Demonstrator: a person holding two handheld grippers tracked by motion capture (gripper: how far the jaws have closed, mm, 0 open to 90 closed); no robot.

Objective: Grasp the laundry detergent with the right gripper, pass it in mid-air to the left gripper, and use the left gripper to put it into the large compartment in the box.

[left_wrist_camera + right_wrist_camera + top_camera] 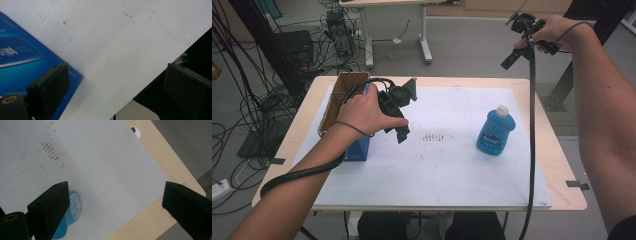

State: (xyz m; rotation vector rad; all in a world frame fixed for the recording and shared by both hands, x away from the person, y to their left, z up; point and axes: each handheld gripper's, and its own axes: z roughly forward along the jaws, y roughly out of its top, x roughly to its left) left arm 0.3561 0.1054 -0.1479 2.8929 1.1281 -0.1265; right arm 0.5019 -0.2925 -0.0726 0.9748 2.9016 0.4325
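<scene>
A blue bottle (pixel 495 131) with a white cap stands upright on the white sheet (pixel 447 170), right of centre. An open box (pixel 343 107) with blue sides and a brown inside stands at the sheet's left edge. My left gripper (pixel 401 131) hovers just right of that box, low over the sheet. In the left gripper view its jaws (pixel 116 75) stand open and empty, with the box's blue face (pixel 20 57) at the left. My right gripper (pixel 514 55) is held high beyond the table's far right corner. It is open (pixel 115 192) and empty, and the bottle (pixel 73 207) shows far below, beside its left jaw.
Dark smudges (pixel 434 137) mark the middle of the sheet. The wooden table (pixel 557 165) shows as a narrow bare strip around the sheet. Cables and black equipment (pixel 294 47) crowd the floor at the left. A desk's white legs (pixel 426 42) stand behind the table.
</scene>
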